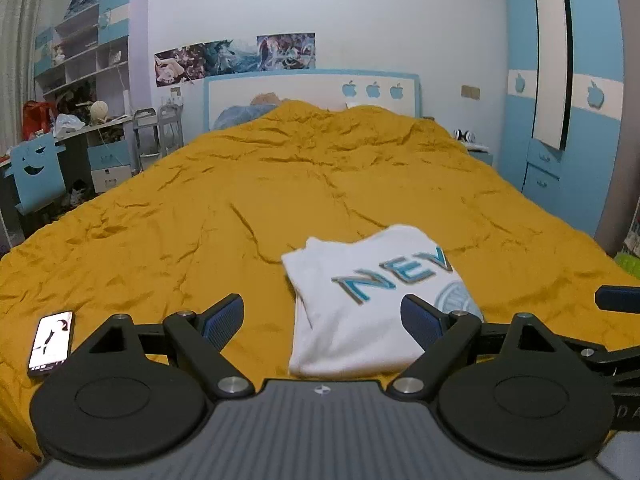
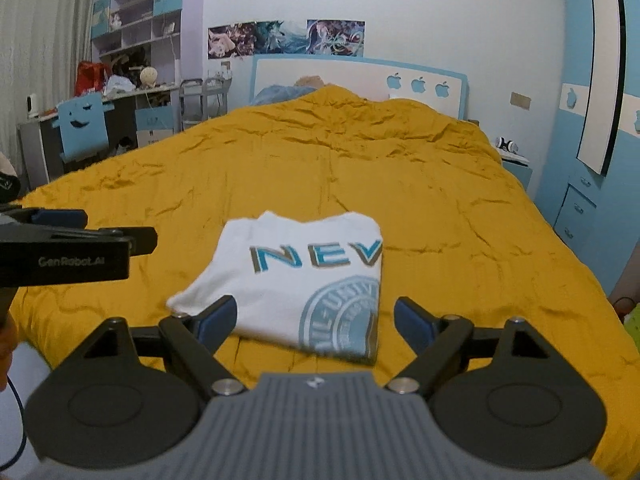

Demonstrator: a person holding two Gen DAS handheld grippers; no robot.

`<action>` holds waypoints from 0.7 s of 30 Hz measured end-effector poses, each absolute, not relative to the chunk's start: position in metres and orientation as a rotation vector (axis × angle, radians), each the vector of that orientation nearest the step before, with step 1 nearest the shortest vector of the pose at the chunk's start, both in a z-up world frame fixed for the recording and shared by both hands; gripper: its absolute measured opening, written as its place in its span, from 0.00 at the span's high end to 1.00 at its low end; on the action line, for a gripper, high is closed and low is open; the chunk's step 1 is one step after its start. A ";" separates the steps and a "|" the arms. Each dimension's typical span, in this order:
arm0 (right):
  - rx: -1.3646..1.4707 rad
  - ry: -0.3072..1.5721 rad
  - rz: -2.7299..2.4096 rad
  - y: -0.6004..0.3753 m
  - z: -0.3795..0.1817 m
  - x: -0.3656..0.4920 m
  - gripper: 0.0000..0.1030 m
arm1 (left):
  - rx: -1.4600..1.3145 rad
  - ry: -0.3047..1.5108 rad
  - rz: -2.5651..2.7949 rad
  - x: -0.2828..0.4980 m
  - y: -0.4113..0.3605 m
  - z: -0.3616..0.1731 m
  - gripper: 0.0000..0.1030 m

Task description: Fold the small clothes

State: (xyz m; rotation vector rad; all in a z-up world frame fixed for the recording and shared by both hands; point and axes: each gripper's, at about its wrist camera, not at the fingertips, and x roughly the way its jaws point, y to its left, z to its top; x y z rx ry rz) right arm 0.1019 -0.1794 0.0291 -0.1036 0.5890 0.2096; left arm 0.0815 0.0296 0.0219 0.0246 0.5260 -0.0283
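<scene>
White cotton tee (image 2: 296, 284), printed "NEV" in blue w/ a round crest below, lies folded into a compact rectangle on the mustard bedspread (image 1: 280, 184), near edge of the bed, roughly centre.

Left gripper (image 1: 322, 322) hangs above the tee's near-left part, fingers spread as wide as they go, nothing btwn them. Right gripper (image 2: 314, 320) sits over the tee's near-right part, also wide open and empty. Neither touches the fabric as far as I can tell.

Handling, my guess: light, soft, floppy; no stiffness, so layers will slide or fan open if lifted by one corner. Not fragile. Cotton grips OK on the ribbed pads. Best hold prob. at the two near corners, pinching all layers together, or along the folded right edge, which looks thick and crisp. The near-left corner looks thinner and sticks out a bit; could unfold if pulled alone.

Edges and room: bedspread is wrinkled, so dragging may snag or bunch. Plenty of open bed far, left and right of the tee. Phone (image 1: 52, 338) lies on the bed near-left, well apart from the tee; avoid sweeping that way. Fold looks about done; may only need squaring up or moving aside.
</scene>
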 end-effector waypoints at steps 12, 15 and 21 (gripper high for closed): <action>-0.086 0.619 0.161 -0.186 0.007 0.078 0.21 | 0.080 0.622 -0.045 0.064 0.008 -0.007 0.00; -0.076 0.639 0.145 -0.186 0.000 0.079 0.21 | 0.083 0.644 -0.041 0.062 0.008 -0.011 0.00; -0.061 0.637 0.136 -0.188 -0.001 0.079 0.21 | 0.078 0.659 -0.045 0.060 0.006 -0.015 0.00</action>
